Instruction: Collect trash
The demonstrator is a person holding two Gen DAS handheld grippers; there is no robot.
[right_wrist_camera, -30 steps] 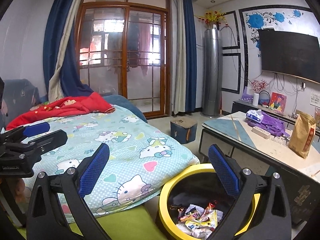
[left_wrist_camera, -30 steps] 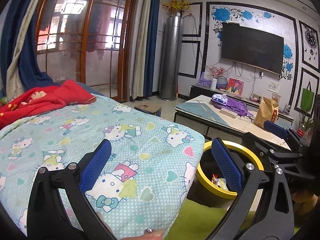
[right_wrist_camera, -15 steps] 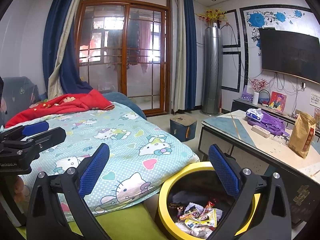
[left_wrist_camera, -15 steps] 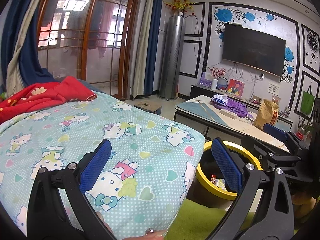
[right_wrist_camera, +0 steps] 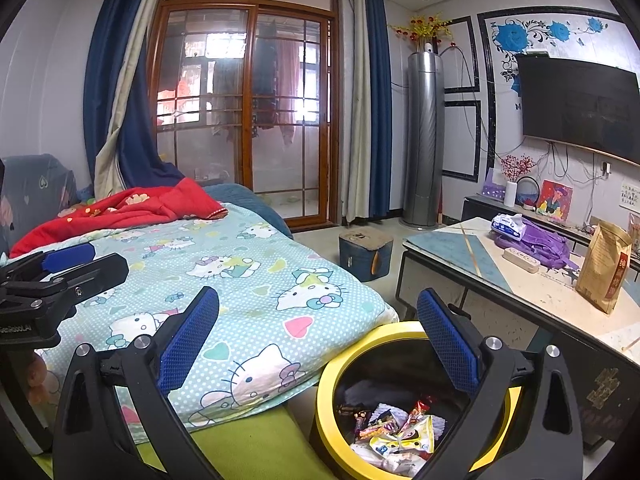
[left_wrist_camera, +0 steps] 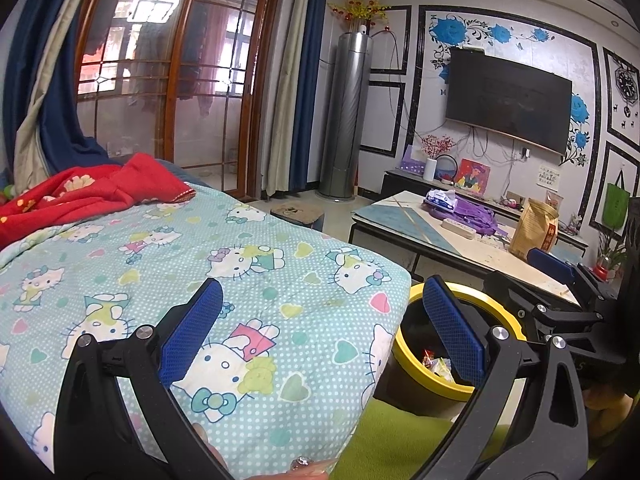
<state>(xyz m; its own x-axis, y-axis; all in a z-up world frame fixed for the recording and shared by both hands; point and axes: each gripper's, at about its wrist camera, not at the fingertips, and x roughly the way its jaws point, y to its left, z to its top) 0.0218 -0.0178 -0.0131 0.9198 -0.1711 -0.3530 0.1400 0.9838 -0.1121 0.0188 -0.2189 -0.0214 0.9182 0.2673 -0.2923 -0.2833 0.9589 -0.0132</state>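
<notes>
Trash wrappers [right_wrist_camera: 394, 436] already lie inside the yellow-rimmed bin [right_wrist_camera: 326, 376] nearest you, beside the bed [right_wrist_camera: 256, 280]. Your left gripper [left_wrist_camera: 320, 332] and right gripper [right_wrist_camera: 316, 336] both gape wide, holding nothing. Beyond, no loose trash shows on the bed, so collecting looks nearly done.

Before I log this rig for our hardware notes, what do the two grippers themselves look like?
Both match: the left gripper and right gripper have glossy black plastic frames with cut-out slots, silver round bolt heads, and two fingers faced with blue, finely textured rectangular pads. White lettering marks the left one's side. No cables or sleeves show.
</notes>
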